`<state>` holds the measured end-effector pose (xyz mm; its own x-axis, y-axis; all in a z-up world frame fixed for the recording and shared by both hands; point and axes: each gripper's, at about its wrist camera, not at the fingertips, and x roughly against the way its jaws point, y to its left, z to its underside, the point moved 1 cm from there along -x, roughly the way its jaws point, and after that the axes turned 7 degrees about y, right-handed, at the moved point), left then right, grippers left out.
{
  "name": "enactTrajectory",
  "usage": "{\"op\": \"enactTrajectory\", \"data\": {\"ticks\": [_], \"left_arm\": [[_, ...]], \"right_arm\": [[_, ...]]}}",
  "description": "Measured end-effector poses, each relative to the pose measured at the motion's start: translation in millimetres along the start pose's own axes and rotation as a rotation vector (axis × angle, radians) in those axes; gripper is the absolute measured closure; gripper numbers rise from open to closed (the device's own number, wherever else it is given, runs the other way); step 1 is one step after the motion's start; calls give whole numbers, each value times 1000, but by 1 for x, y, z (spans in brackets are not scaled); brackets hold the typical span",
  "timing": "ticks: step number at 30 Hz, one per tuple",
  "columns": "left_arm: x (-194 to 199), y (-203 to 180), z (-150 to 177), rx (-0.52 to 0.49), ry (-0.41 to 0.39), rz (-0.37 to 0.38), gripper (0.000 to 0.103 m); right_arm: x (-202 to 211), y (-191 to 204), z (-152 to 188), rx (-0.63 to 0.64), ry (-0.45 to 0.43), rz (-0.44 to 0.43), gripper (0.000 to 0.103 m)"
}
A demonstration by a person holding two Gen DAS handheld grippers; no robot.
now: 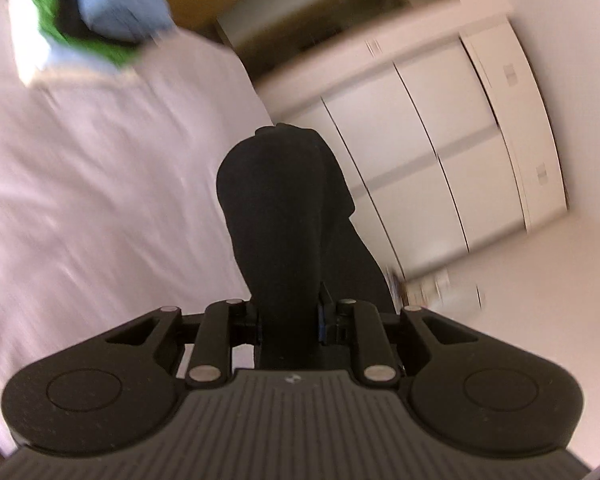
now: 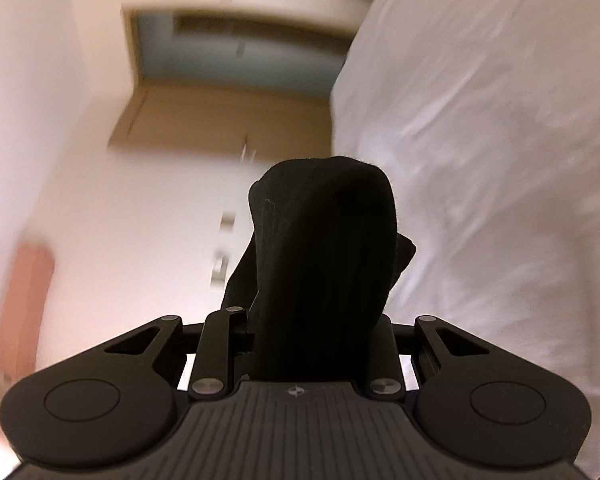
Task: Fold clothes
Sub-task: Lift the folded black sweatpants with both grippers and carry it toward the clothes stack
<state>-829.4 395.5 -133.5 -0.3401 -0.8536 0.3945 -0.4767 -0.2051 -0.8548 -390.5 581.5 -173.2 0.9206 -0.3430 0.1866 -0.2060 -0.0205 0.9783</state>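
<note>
A black garment [image 1: 284, 208] bunches up between the jaws of my left gripper [image 1: 288, 320], which is shut on it and lifted above the white bed sheet [image 1: 100, 200]. In the right wrist view, another bunch of the same kind of black garment [image 2: 324, 248] stands out of my right gripper [image 2: 320, 332], shut on it too. The cloth covers the fingertips of both grippers. Both views are tilted and blurred. A pile of folded clothes [image 1: 96, 12], blue, green, black and white, lies on the bed at the top left of the left wrist view.
White wardrobe doors [image 1: 440, 152] stand beyond the bed, with a wooden floor [image 1: 300, 4] between them. In the right wrist view the bed sheet [image 2: 500, 160] fills the right side, a white wall [image 2: 120, 220] the left, and a wooden-framed doorway [image 2: 236, 60] the top.
</note>
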Motion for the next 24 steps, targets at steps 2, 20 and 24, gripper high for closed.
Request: {"op": "enactTrajectory", "data": {"ticks": [2, 20, 24], "left_arm": [[13, 23, -43, 22, -41, -13, 85], [-64, 168, -428, 0, -251, -55, 85], [-82, 191, -451, -24, -281, -77, 85]], "right_arm": [[-55, 12, -8, 11, 59, -1, 75], [-556, 118, -139, 169, 290, 13, 75], [-611, 116, -150, 223, 338, 18, 75]]}}
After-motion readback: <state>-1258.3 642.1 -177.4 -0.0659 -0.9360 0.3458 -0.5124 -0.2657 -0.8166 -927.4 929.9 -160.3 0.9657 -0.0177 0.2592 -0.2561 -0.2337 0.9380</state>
